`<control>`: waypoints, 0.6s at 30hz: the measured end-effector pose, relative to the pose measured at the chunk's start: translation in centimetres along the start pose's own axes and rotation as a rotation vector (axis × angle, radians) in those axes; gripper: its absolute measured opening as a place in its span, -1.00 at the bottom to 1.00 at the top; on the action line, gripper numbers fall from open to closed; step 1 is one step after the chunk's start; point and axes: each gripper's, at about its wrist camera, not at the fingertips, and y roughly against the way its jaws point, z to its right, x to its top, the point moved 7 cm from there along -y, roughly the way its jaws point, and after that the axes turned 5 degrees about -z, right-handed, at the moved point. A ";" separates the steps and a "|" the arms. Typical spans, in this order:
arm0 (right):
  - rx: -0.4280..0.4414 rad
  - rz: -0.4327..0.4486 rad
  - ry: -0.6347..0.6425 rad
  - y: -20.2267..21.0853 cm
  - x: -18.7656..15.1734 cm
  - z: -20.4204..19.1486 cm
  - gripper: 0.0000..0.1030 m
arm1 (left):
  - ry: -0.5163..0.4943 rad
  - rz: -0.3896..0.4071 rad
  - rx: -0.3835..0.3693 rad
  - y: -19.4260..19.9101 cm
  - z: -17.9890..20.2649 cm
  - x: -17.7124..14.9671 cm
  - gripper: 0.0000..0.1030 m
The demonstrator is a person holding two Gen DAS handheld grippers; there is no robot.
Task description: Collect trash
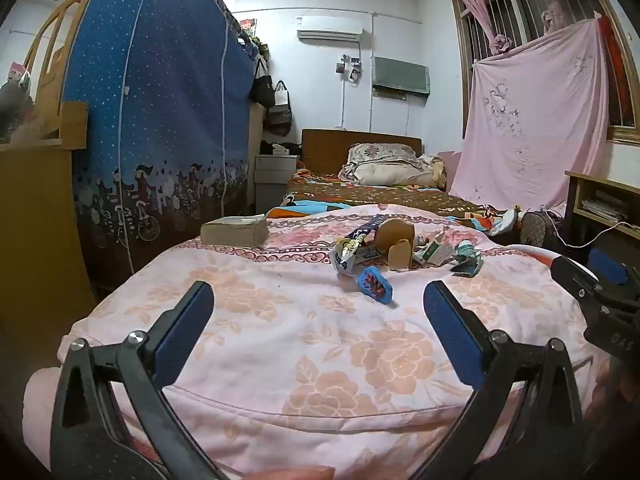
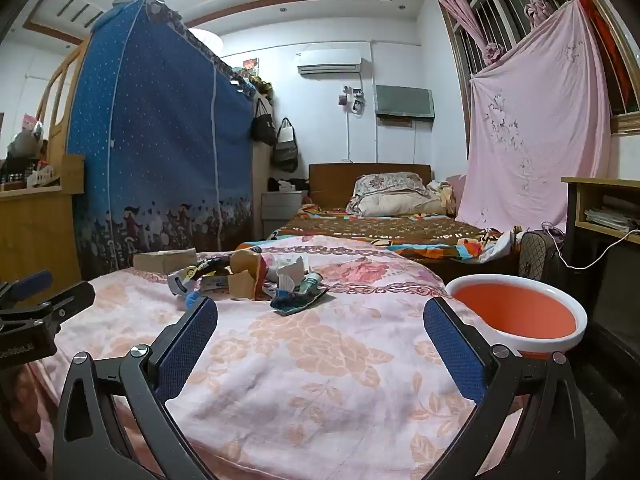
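While the floral quilt (image 1: pixel 248 320) is being spanned by both wide-open, empty grippers (image 1: pixel 318 300) (image 2: pixel 320 314), trash (image 1: pixel 384 256) is being left heaped mid-quilt, its blue wrapper (image 1: pixel 375 285) pointing toward the left gripper; the basin (image 2: pixel 516 316) is being kept right.

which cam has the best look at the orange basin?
Right wrist. The orange basin with its white rim shows nearly whole there, sitting at the right edge of the pink floral blanket, empty as far as visible. In the left wrist view only a sliver of its rim shows, behind the right gripper.
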 end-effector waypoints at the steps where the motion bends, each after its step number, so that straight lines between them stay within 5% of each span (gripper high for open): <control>1: 0.000 0.001 0.000 0.0 0.0 0.0 1.00 | 0.000 0.001 -0.001 0.0 0.0 0.0 0.77; 18: 0.004 0.012 -0.006 0.2 0.1 0.1 1.00 | -0.004 0.009 0.001 0.4 0.2 0.2 0.77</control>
